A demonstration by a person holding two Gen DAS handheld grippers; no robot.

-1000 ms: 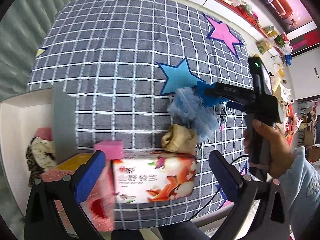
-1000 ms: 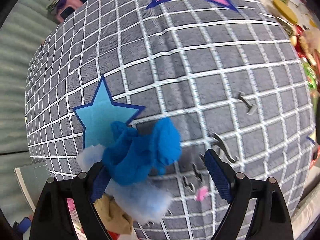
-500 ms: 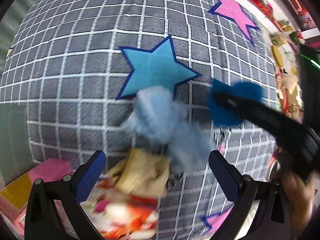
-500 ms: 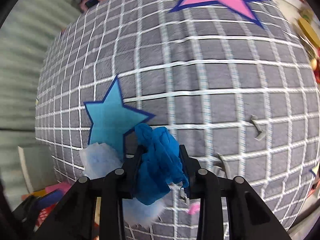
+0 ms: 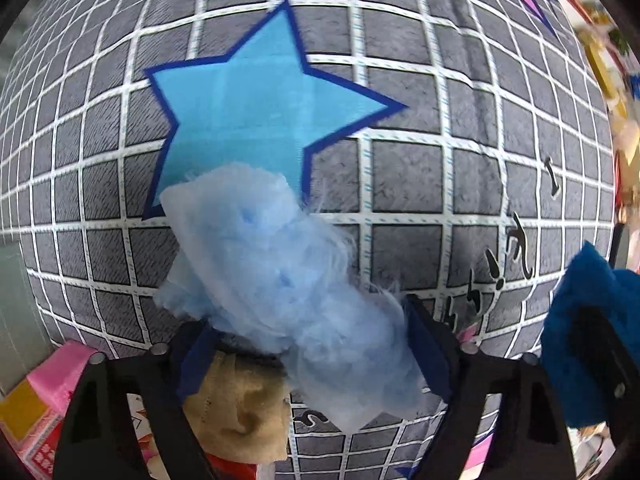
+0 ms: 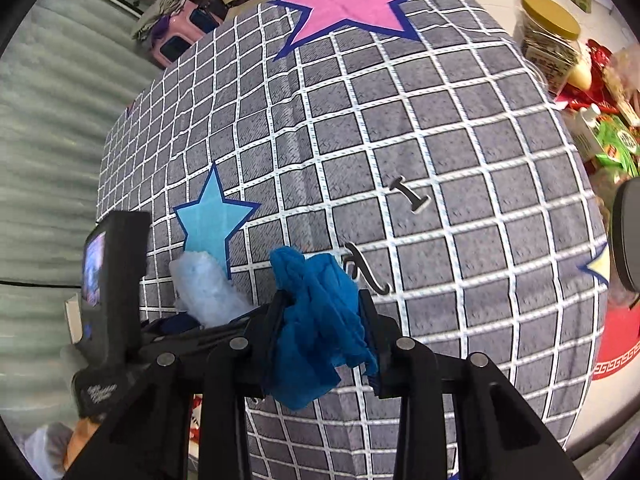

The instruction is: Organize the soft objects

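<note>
On the checked tabletop (image 5: 400, 184), the left hand-held gripper (image 5: 312, 344), its jaws just narrowing, now straddles the pale blue fluffy cloth (image 5: 280, 280) without visibly clamping it, while the right hand-held gripper (image 6: 320, 320) has clenched and lifted the dark blue cloth (image 6: 316, 320), so both cloths appear ready for sorting.

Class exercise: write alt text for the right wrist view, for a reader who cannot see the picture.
The right tongs are shut on a crumpled dark blue cloth above a grey checked tablecloth with pink and blue star patches. To their left, the left tongs reach a fluffy pale blue cloth lying at the tip of the blue star.
</note>
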